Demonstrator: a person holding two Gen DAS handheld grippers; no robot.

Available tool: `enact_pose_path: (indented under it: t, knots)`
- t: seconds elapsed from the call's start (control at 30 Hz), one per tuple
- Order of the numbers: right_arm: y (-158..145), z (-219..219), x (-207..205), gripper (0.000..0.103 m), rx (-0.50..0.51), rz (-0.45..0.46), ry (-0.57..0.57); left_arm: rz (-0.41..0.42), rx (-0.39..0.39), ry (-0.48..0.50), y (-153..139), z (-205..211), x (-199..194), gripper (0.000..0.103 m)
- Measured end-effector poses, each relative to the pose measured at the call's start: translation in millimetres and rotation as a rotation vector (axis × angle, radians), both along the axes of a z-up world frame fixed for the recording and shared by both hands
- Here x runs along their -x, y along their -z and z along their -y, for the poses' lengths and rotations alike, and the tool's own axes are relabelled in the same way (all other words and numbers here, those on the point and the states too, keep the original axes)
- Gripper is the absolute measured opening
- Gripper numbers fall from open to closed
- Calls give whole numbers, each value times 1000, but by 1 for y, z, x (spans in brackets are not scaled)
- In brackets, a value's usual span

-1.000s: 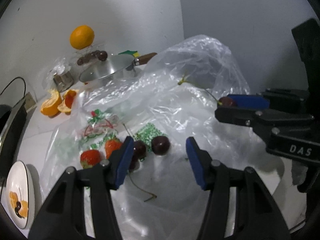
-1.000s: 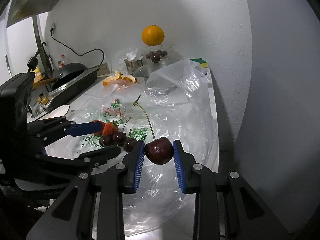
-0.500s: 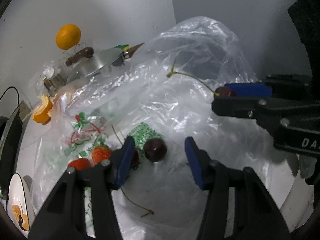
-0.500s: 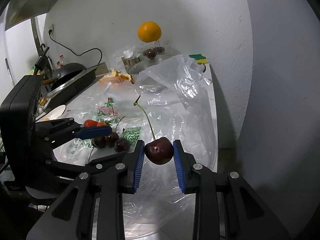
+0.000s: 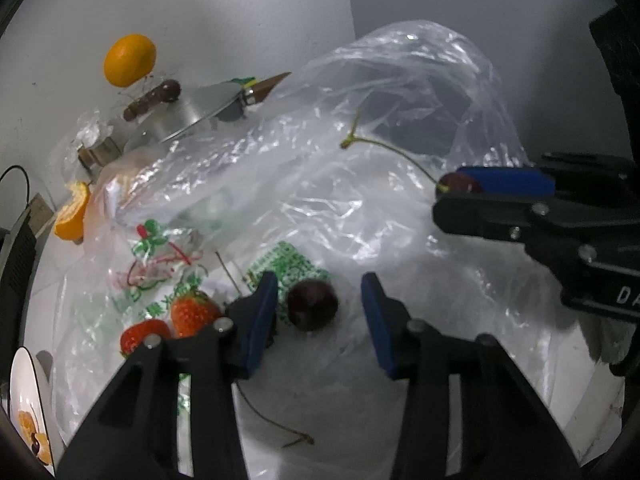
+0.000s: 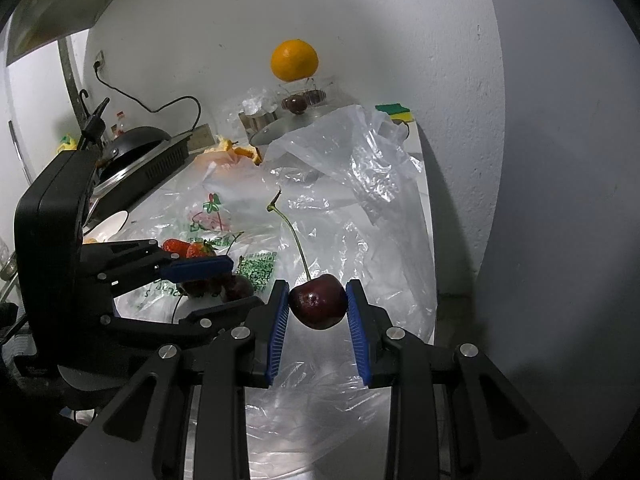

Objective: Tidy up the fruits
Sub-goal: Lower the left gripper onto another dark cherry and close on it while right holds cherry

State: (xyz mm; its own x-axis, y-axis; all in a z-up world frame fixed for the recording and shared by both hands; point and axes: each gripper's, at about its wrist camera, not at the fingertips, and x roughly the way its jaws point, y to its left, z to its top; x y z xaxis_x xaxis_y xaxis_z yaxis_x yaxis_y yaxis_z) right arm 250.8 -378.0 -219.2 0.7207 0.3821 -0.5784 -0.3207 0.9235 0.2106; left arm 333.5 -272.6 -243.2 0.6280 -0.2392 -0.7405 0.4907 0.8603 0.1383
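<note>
On the plastic bag point(image 5: 360, 208), the left tongs point(image 5: 318, 312) are closing around a loose cherry point(image 5: 312, 306) without yet pinching it, while the right tongs point(image 6: 318, 306) grasp a stemmed cherry point(image 6: 318, 306).

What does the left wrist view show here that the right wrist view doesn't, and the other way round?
Left wrist only: the left gripper from behind, jaws closing around a loose cherry on the plastic bag, pads not yet touching it; a loose stem.

Right wrist only: the right gripper shut on a stemmed cherry, seen head-on; a green and yellow sponge; a dark pan.

Both: the whole orange, two strawberries, the bag, and each other's gripper.
</note>
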Motion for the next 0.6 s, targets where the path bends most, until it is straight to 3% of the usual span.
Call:
enact_pose_path:
  t: [0.03,0.2,0.6]
  knots:
    - [0,0,0,31,1,0,0,-5,-1,2,1,0,0,35]
    - [0,-1,0,31,2,0,5,-12,11,1,1,-3,0,28]
    - [-7,-7,4,31,16,17,8,7,52,20,-16,-8,13,27]
